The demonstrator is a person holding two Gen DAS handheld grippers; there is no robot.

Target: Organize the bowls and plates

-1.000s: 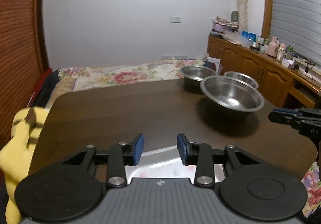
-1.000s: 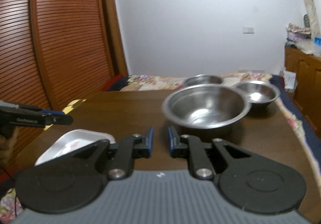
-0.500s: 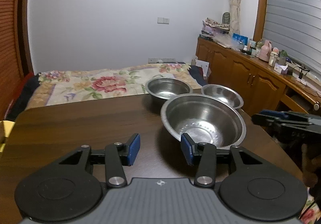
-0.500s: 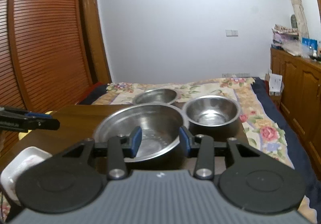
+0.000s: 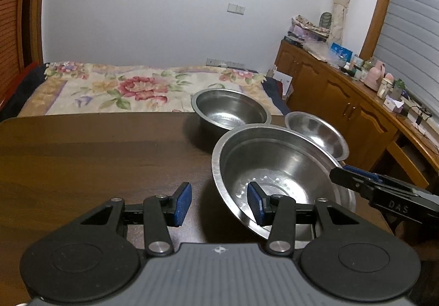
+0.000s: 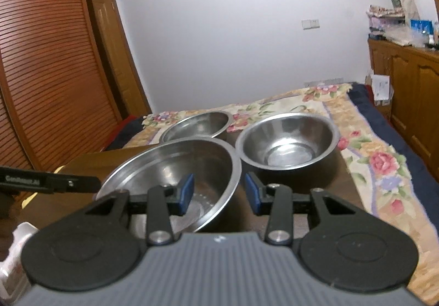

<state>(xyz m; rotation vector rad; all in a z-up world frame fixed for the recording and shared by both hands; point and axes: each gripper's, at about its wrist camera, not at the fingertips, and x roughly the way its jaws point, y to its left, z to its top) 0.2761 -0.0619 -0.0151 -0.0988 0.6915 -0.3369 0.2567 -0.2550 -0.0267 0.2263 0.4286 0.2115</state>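
1. Left wrist view: the left claw (image 5: pixel 218 203) stands apart with nothing pressed between its blue pads; the near left rim of the large steel bowl (image 5: pixel 277 168) lies between them.
2. Same view: the large bowl rests on the dark wooden bench (image 5: pixel 96 157), with a deep bowl (image 5: pixel 229 108) behind it and a small bowl (image 5: pixel 318 133) to its right (rims close together).
3. Same view: the right claw (image 5: pixel 336 173) reaches in from the right edge, at the large bowl's right rim.
4. Right wrist view: the right claw is parted, unloaded, straddling the large bowl's right rim.
5. Right wrist view: a white dish (image 6: pixel 16 256) shows at the lower left edge.
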